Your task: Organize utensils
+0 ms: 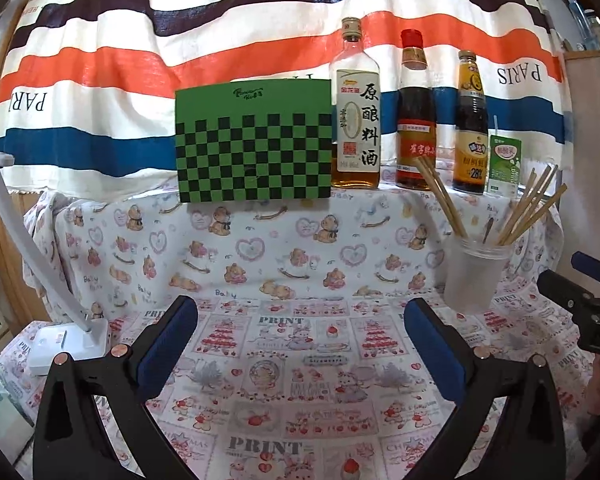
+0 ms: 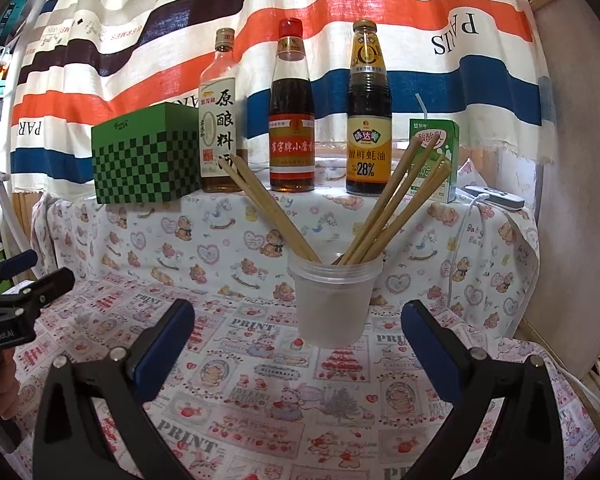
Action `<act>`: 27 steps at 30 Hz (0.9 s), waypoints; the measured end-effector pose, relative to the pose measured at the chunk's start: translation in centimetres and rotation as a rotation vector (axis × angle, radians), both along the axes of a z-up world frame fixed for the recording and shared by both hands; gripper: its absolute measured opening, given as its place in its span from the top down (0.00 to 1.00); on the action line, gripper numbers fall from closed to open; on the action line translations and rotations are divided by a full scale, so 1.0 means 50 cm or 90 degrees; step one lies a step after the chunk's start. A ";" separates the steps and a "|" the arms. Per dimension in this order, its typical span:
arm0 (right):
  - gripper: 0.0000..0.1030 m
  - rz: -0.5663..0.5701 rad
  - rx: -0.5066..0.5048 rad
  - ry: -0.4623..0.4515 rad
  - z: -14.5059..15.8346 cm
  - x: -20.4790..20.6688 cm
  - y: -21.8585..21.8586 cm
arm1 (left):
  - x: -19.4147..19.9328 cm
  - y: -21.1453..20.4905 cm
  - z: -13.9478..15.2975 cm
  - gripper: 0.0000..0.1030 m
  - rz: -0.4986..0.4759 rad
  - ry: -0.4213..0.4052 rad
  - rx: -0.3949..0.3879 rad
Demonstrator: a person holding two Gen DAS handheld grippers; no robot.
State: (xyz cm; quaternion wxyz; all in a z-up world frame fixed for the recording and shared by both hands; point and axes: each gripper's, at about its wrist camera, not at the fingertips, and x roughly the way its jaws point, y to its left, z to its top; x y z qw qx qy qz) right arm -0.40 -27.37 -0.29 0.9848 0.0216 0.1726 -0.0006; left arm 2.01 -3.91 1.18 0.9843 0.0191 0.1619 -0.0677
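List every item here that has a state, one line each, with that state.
Left tongs: open, empty.
Right tongs: open, empty.
Plastic cup: upright, holding chopsticks.
Chopsticks: leaning in the cup, splayed to both sides.
Cooking wine bottle: upright, capped.
Red-capped bottle: upright, capped.
Oyster sauce bottle: upright, capped.
Drink carton: upright, straw inserted.
Green checkered box: closed.

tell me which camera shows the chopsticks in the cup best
The right wrist view: the chopsticks stand near centre, fanned left and right out of the frosted cup, each stick distinct. The left wrist view shows them smaller, toward the right edge, in the same cup.
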 end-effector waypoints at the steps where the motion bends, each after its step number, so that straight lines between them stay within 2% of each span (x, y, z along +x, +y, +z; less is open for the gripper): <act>1: 0.00 -0.002 0.000 0.001 0.000 0.000 0.000 | 0.000 0.001 0.001 0.01 0.003 -0.001 0.000; 9: 0.00 -0.003 0.001 0.002 0.000 0.000 -0.001 | -0.001 0.005 0.002 0.01 0.006 0.000 -0.002; 17: 0.00 -0.005 0.002 0.005 -0.002 0.003 -0.002 | -0.001 -0.008 0.002 0.00 0.003 -0.002 0.020; 27: 0.00 -0.009 -0.001 0.005 -0.002 0.003 -0.002 | 0.000 -0.005 0.002 0.00 0.010 -0.001 0.014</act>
